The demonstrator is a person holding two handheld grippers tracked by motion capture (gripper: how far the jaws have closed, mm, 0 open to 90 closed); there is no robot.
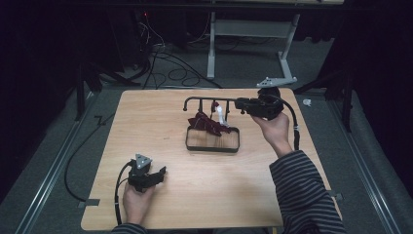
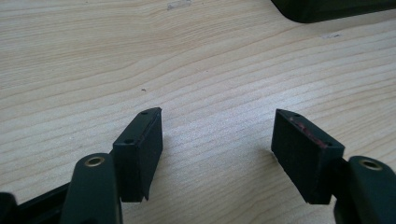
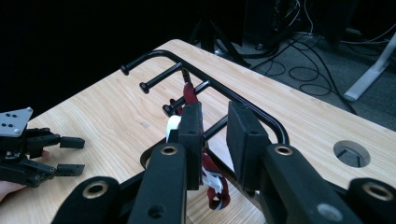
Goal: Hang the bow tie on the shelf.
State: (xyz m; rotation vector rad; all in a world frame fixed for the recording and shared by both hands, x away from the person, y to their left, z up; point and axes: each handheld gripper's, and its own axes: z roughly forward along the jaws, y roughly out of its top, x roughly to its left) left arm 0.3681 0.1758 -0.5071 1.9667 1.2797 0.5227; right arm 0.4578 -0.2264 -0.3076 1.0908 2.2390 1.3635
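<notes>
Nearest my lens, the right gripper (image 3: 215, 122) stands with its jaws slightly parted and nothing pinched between them. Just ahead of them and a little to their left, a red-and-white cloth (image 3: 189, 95) hangs from a peg of the black rack (image 3: 205, 80). Its lower folds drop below the jaws into the rack's tray (image 1: 213, 148). The rack's top bar curves past the outer side of the right-hand jaw, very close, so I have little room there. My left gripper (image 2: 217, 140) rests low on the table (image 2: 196, 60), jaws wide apart and empty. Bare wood runs ahead of them up to a dark edge at the far right. Seen from above, this gripper (image 1: 160, 171) sits well apart from the rack.
</notes>
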